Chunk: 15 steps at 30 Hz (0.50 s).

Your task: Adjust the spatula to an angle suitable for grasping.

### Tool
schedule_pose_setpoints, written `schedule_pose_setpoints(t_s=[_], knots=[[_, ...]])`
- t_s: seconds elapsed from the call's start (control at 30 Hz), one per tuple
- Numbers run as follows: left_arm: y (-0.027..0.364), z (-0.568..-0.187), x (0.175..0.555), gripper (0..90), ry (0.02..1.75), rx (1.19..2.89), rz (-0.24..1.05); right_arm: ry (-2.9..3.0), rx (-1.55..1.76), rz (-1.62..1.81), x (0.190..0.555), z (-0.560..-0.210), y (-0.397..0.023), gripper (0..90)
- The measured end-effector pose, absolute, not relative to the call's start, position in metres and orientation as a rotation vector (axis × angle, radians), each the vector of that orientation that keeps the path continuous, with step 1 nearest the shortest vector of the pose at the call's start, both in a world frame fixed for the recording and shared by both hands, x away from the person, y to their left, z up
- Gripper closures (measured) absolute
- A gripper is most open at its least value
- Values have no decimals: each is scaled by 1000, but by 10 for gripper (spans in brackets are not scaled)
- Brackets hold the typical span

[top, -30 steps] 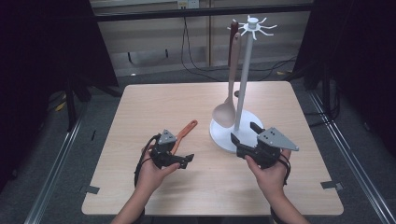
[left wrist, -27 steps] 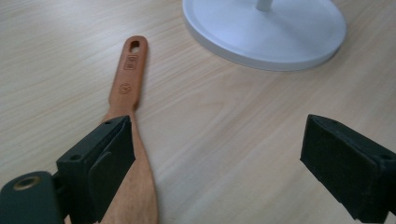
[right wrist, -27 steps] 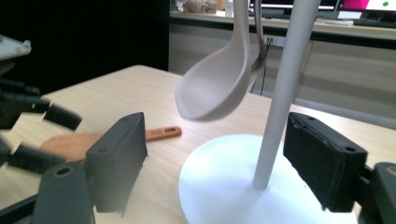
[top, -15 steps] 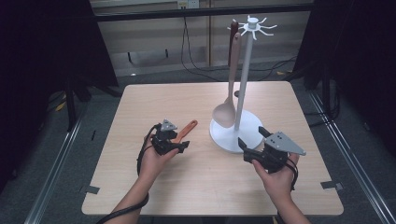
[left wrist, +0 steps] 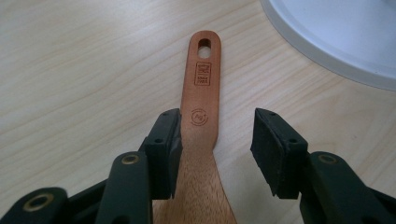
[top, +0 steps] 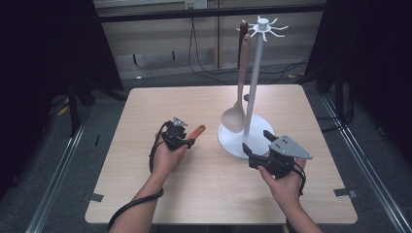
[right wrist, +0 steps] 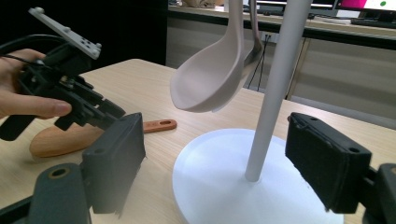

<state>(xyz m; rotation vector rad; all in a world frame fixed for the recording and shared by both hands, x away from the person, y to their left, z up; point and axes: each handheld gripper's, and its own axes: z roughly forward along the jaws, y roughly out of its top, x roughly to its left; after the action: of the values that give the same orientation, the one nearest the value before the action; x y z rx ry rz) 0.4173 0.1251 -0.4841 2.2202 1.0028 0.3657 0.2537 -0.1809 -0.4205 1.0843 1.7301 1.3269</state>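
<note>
High view: a wooden spatula (top: 196, 131) flat on the pale table (top: 145, 189), left of the white stand (top: 253, 82), just short of its round base. Orange-brown handle end pointing toward the stand; blade hidden under the left gripper (top: 182, 141). Left hand (top: 167, 155) coming in from below, palm up under the gripper body, jaws astride the spatula and too small here to judge their gap. A beige ladle (top: 235, 114) hanging on the stand, a darker utensil behind it mostly covered. Right gripper (top: 256, 143) held low at the base's near edge, right hand (top: 286, 182) wrapped beneath it, grey plate on top.

Left gripper view: spatula handle (left wrist: 203, 102) lying lengthwise between the jaws, warm brown wood with an oval hanging hole at the far end, a small square stamp and a round mark below it. Wider part cut off at the bottom edge. Jaws have just been closing and stand half-narrowed; left pad (left wrist: 163, 144) against the handle's edge, right pad (left wrist: 275, 149) clear of it, bare table in the gap. White base rim at the top right corner.

Right gripper view: jaws wide apart, nothing gripped, the stand's pole (right wrist: 273, 93) and base seen between them farther off. Ladle bowl (right wrist: 210, 81) hanging above the base. Spatula (right wrist: 93, 133) beyond, partly masked by the near jaw, left gripper (right wrist: 70, 100) over it, fingers (right wrist: 32, 105) along its body.
</note>
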Motion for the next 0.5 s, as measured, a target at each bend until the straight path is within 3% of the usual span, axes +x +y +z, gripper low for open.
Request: schedule_pose_setpoints(t_s=[0.23,0.4,0.5], knots=[[119,-493,426,537,1049,2234,332,1733,1088,1341,256,-421,-182,199],[123,-495,429,582,1060,2256,328,1724,1107,1346,256,-421,-184,199],[124,-495,429,654,1048,2254,326,1729,1107,1339,256,-421,-185,199]])
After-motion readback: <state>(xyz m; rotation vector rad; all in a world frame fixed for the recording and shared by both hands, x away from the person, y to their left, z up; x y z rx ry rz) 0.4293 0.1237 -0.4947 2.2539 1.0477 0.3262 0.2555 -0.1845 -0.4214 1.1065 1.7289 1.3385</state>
